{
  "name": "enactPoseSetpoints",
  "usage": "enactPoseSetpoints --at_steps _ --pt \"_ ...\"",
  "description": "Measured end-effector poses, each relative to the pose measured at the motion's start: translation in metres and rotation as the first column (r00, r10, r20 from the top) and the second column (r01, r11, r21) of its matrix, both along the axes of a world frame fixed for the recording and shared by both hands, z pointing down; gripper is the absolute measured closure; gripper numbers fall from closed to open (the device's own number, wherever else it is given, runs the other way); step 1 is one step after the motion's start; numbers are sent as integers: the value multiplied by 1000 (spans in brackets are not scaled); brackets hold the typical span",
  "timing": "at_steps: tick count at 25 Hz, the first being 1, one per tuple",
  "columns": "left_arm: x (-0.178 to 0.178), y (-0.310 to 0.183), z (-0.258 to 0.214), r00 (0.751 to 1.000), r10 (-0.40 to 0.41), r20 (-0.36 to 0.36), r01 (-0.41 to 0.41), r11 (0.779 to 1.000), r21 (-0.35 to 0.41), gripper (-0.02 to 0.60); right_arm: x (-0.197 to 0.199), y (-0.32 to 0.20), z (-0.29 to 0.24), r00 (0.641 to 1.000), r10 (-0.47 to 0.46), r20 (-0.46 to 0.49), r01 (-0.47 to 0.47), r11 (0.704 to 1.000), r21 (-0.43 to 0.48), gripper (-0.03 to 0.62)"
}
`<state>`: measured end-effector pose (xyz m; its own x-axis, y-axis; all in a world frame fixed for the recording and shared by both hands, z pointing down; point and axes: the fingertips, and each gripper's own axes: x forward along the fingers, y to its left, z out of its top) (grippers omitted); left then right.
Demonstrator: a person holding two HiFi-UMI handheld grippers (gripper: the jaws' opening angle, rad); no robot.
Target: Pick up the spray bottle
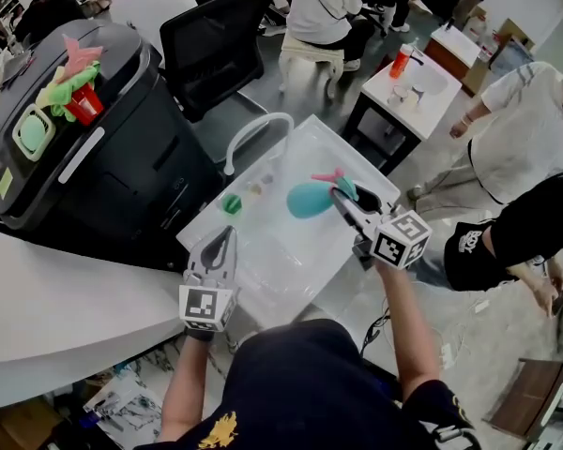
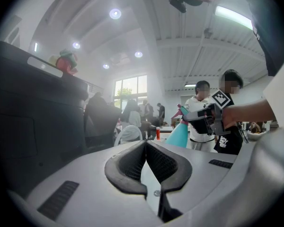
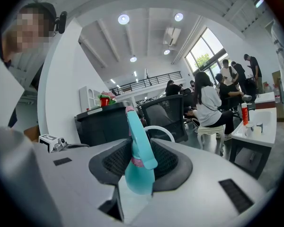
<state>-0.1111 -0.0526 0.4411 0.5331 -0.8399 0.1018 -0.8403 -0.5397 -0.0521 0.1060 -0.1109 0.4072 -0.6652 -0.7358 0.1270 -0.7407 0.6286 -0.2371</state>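
The black machine fills the left of my head view, standing on the white worktop. Just beside it on the right lies a clear tray with a white hoop arching at its far end.

My right gripper is over that tray, and its fingers are clamped on the neck of the teal spray bottle. In the right gripper view the spray bottle sits between the pads with its pink-tipped head pointing up. The bottle's body hangs over the middle of the tray; I cannot tell whether its base is clear of it.

My left gripper is at the tray's near edge, well apart from the bottle. Its fingers are pressed together at the tips with nothing between them.

A small green piece lies in the tray just beyond my left gripper.
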Motion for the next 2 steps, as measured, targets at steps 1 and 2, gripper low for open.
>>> enactPoseSetpoints --at_steps 1,2 --pt "1 0 0 1000 2 0 -2 1000 -1 563 1 0 0 1000 -1 0 1 1000 0 471" --pt "2 -1 0 1000 4 0 -4 1000 -2 563 2 -1 0 1000 -1 0 1 1000 0 471"
